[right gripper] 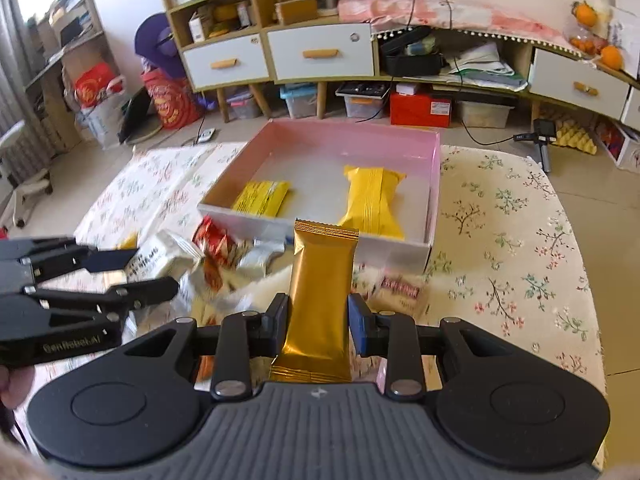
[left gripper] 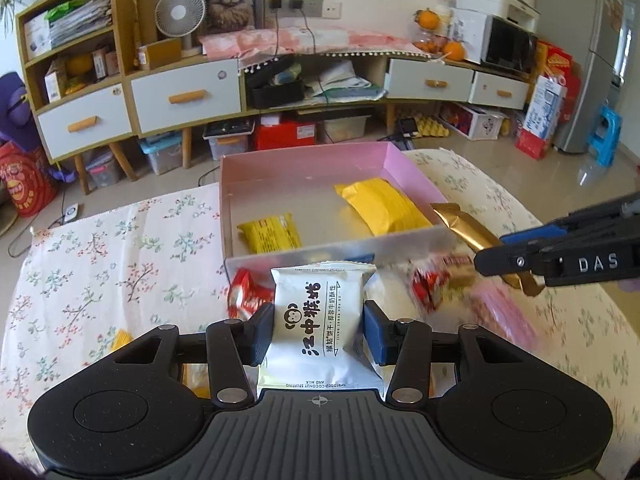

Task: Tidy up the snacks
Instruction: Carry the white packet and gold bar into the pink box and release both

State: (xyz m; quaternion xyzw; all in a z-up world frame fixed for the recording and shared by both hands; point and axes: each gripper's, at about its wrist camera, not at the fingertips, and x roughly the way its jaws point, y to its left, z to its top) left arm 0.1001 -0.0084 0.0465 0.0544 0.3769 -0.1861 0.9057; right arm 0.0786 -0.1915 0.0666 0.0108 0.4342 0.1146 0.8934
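My left gripper (left gripper: 319,330) is shut on a white biscuit packet (left gripper: 318,320) with black print, held above the table before the pink box (left gripper: 304,168). Its black body also shows at the left of the right wrist view, left gripper (right gripper: 152,274). My right gripper (right gripper: 318,326) is shut on a long gold bar wrapper (right gripper: 320,296), also just short of the pink box (right gripper: 434,184). From the left wrist view, the right gripper (left gripper: 504,260) holds the gold bar (left gripper: 464,228) by the box's near right corner. Inside the box lie a small yellow packet (left gripper: 270,232) and a larger yellow packet (left gripper: 384,204).
Loose snacks lie on the floral tablecloth (right gripper: 500,208) in front of the box: red wrappers (right gripper: 214,244), silver-white packets (right gripper: 168,256), and a red-lettered packet (right gripper: 402,292). Beyond the table stand a wooden sideboard (left gripper: 188,96) with drawers, storage bins on the floor, and a fridge (left gripper: 580,40).
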